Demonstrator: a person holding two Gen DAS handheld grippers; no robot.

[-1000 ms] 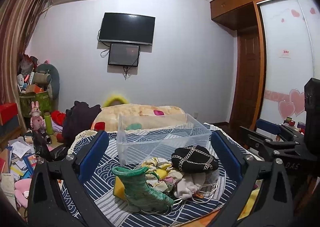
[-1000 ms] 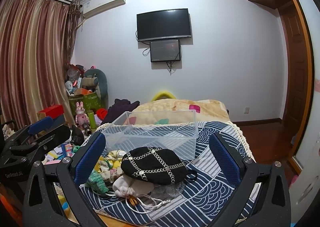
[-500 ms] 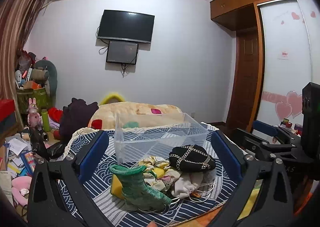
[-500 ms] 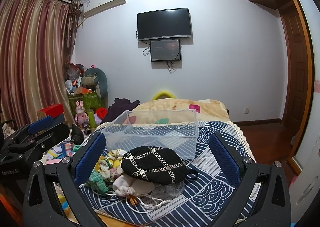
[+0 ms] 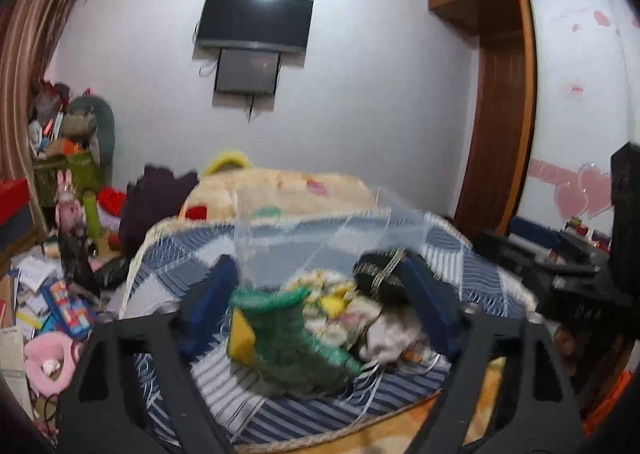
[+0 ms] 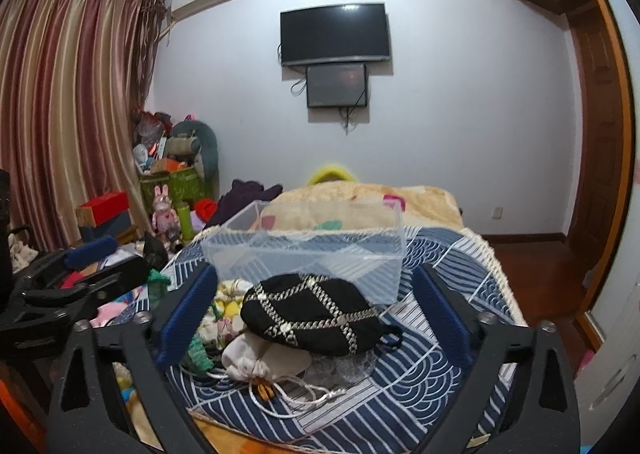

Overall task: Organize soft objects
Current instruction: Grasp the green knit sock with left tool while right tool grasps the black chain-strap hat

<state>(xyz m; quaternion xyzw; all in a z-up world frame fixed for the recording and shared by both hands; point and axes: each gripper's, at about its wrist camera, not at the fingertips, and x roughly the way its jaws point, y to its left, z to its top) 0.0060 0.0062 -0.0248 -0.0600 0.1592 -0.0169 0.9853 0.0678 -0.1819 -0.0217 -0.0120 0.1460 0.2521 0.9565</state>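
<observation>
A pile of soft things lies on a blue-and-white patterned cloth (image 6: 440, 386): a green knitted boot (image 5: 292, 338), a black pouch with silver chain pattern (image 6: 308, 310), a white drawstring bag (image 6: 260, 362) and yellow-white cloth pieces (image 5: 332, 294). An empty clear plastic bin (image 6: 312, 250) stands behind the pile. My left gripper (image 5: 316, 302) is open, with the boot between its blue pads; the view is blurred. My right gripper (image 6: 312, 314) is open, with the black pouch between its pads. The left gripper also shows at the left of the right wrist view (image 6: 76, 278).
A bed with a beige blanket (image 6: 372, 198) lies behind the bin. Toys, boxes and papers clutter the floor at the left (image 5: 44, 286). A wooden door (image 6: 596, 142) and wardrobe stand at the right. A TV (image 6: 336, 34) hangs on the far wall.
My left gripper has moved forward and down toward the pile, so the green boot now sits between its pads. My right gripper has barely moved.
</observation>
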